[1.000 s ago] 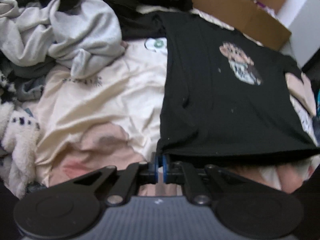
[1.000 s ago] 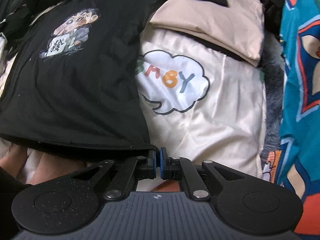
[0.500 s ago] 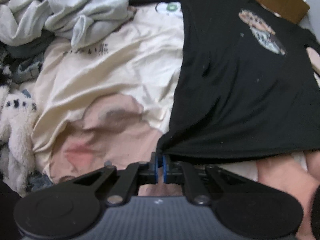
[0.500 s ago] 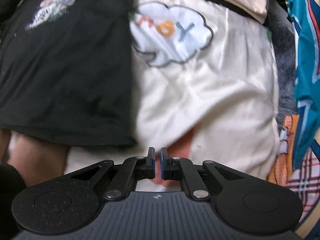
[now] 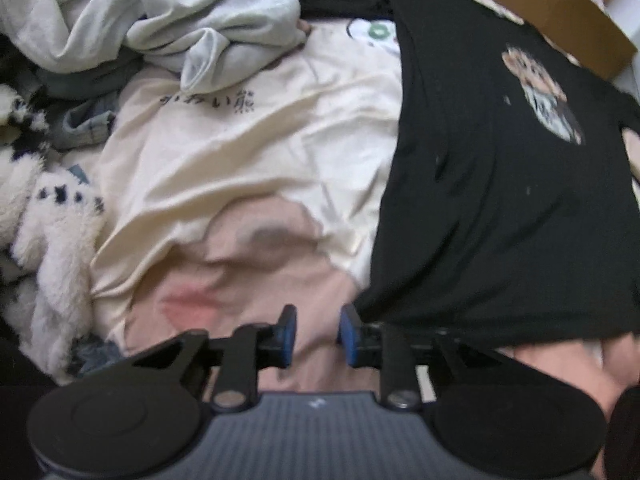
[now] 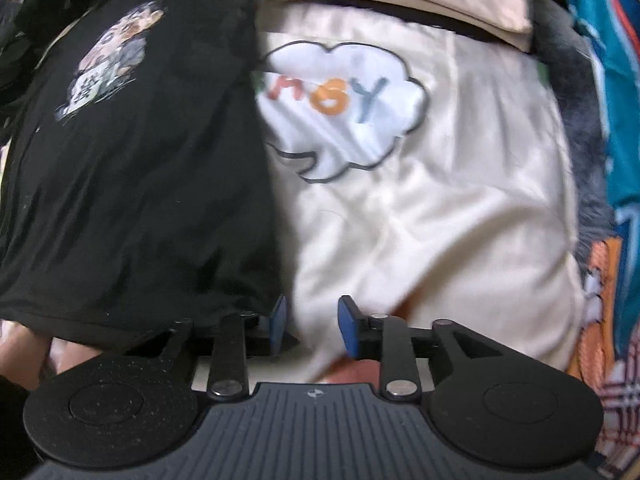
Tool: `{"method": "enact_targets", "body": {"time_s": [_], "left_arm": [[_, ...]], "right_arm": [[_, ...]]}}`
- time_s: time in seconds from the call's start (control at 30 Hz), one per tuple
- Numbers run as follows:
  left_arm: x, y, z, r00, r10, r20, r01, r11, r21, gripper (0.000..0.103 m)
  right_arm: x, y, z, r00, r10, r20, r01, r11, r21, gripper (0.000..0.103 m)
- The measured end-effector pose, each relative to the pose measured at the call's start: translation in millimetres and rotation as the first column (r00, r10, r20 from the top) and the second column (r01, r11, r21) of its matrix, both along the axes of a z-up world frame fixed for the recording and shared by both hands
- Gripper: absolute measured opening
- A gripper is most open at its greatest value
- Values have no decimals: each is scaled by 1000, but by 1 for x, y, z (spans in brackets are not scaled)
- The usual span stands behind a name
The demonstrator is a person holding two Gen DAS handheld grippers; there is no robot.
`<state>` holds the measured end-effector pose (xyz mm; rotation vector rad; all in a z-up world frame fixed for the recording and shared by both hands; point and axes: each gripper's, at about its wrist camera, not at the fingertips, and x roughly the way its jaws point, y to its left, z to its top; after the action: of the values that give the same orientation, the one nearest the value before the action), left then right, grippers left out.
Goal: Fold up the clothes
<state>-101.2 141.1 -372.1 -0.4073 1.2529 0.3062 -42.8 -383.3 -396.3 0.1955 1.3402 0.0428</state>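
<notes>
The left claw [image 5: 318, 330] points down over the bed, and its jaws are opening; the gap between the blue pads [image 5: 289, 326] is narrow and nothing is between them, only pale pink cloth below. The black T-shirt [image 5: 500, 200] lies flat just to the right of this claw, and its bottom left corner reaches the right finger, but the pads do not press on it. A small cartoon print [image 5: 542, 94] is on the shirt, far ahead and to the right of the claw. Ahead and to the left lies a cream sheet [image 5: 248, 152] with dark printed characters, and beyond it a heap of grey clothes [image 5: 168, 20]. A white fluffy thing [image 5: 44, 216] is at the far left.

The right claw [image 6: 312, 326] also points down, and its jaws are opening with a narrow gap and nothing held. The same black T-shirt [image 6: 132, 184] lies to its left, with its bottom right corner just beside the left finger. Ahead of this claw is a cloud print [image 6: 344, 108] with coloured letters, on cream cloth. A teal patterned cloth [image 6: 612, 80] is at the far right.
</notes>
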Motion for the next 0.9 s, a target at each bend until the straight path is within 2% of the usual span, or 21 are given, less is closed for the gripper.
{"method": "enact_targets", "body": {"time_s": [0.13,0.3,0.4,0.47,0.5,0.53,0.57,0.6,0.73,0.9], "left_arm": [[14,-7,-16,1000,7,5,-7,999,-34,29],[21,-17,-35,1000,-7,-17,6,999,-37,31],[22,-21,-44,999,-10,-35,9,999,-38,31],[20,-23,-44,999,-14,-38,12,999,-50,28],[19,-25,-44,999,-16,-38,14,998,-57,27],[18,-26,-43,999,-20,-39,18,998,-63,23],[16,-26,-43,999,-25,-42,23,997,-69,14],[15,-26,-42,999,-28,-45,24,996,-81,5],[9,-26,-23,999,-48,-15,47,995,-87,3],[2,-19,13,998,-37,53,43,993,-109,3]], "right_arm": [[10,1,-9,1000,7,-15,-7,1000,-1,36],[13,5,-23,998,30,-50,-30,1000,10,36],[12,13,-27,996,67,-58,-68,998,-17,36],[11,16,-26,995,67,-70,-68,998,-5,31],[9,18,-25,994,74,-75,-75,997,2,20],[8,20,-24,993,84,-81,-84,996,9,14],[6,21,-24,992,93,-85,-93,996,13,2],[5,22,-23,991,100,-84,-100,995,11,1],[3,20,-12,991,109,-80,-111,994,-9,0],[-3,5,22,993,98,-58,-101,994,-35,0]]}}
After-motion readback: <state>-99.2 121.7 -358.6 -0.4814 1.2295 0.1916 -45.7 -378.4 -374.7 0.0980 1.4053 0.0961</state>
